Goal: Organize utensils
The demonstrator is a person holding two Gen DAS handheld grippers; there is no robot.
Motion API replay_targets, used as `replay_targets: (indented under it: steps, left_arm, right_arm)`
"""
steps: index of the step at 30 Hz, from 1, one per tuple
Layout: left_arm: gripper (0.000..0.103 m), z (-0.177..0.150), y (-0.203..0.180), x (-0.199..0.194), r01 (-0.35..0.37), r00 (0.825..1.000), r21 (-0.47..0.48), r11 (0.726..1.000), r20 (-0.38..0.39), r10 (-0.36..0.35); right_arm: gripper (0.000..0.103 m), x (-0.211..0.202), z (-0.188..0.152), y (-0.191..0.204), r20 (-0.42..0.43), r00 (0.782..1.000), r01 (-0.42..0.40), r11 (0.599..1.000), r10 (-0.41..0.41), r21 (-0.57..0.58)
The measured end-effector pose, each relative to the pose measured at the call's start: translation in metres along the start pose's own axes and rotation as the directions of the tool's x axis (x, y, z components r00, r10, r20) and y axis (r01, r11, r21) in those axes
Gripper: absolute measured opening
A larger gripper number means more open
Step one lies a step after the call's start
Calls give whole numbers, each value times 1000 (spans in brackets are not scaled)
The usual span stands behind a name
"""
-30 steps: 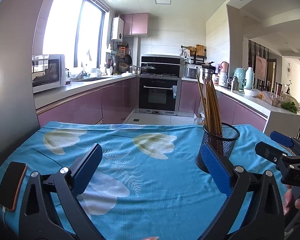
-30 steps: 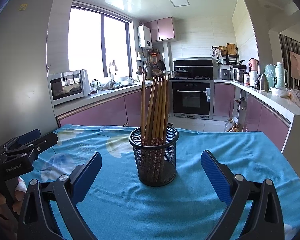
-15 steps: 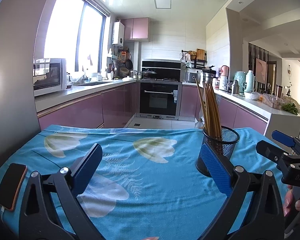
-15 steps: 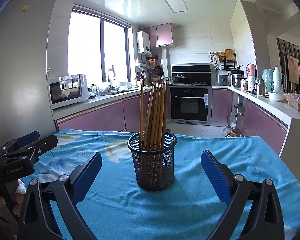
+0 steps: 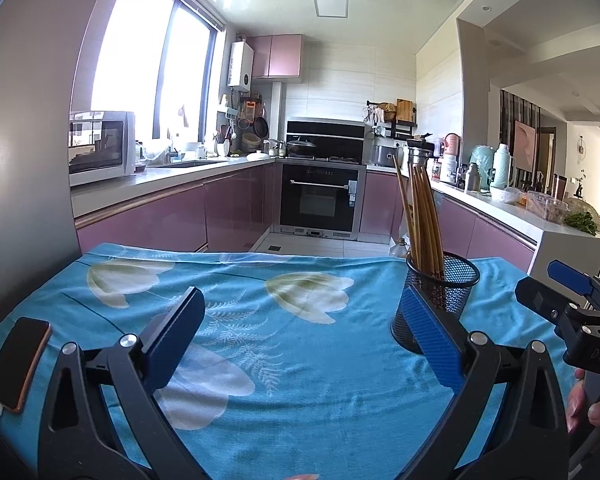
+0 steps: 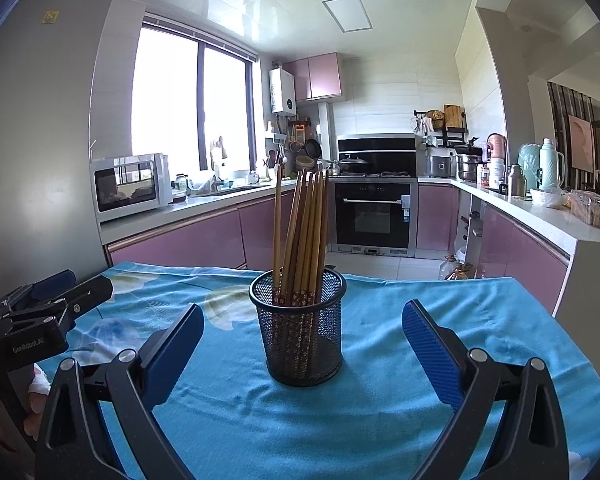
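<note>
A black mesh cup (image 6: 305, 332) stands upright on the blue tablecloth (image 6: 380, 380), holding several wooden chopsticks (image 6: 304, 236). My right gripper (image 6: 302, 344) is open, its blue pads wide apart on either side of the cup, which sits just beyond them. In the left wrist view the same cup (image 5: 440, 300) is at the right, partly behind the right pad, with the chopsticks (image 5: 420, 216) leaning up from it. My left gripper (image 5: 300, 332) is open over bare cloth with nothing between its fingers.
A phone (image 5: 18, 362) with a cable lies at the table's left edge. The other gripper and a hand (image 5: 588, 404) show at the right of the left wrist view. Beyond the table's far edge are pink cabinets, an oven (image 6: 374, 216) and crowded counters.
Both cameras have tilted down a little, so the kitchen sits lower in view. The cup, chopsticks and both open grippers keep their places.
</note>
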State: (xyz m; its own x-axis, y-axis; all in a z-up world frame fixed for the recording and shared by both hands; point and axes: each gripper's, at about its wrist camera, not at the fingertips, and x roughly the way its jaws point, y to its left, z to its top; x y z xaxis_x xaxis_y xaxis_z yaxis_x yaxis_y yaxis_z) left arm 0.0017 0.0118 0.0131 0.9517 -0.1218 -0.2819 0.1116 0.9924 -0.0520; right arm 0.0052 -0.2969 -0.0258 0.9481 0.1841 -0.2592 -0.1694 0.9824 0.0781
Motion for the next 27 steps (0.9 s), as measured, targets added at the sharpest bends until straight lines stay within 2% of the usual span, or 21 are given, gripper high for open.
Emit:
replay_targets:
  steps: [27]
  left_arm:
    - [97,-3,0,3,-1,1000,-13,1000,-15,1]
  right_arm:
    - [96,-1,2,3,19,999,25,1000,-25,-9]
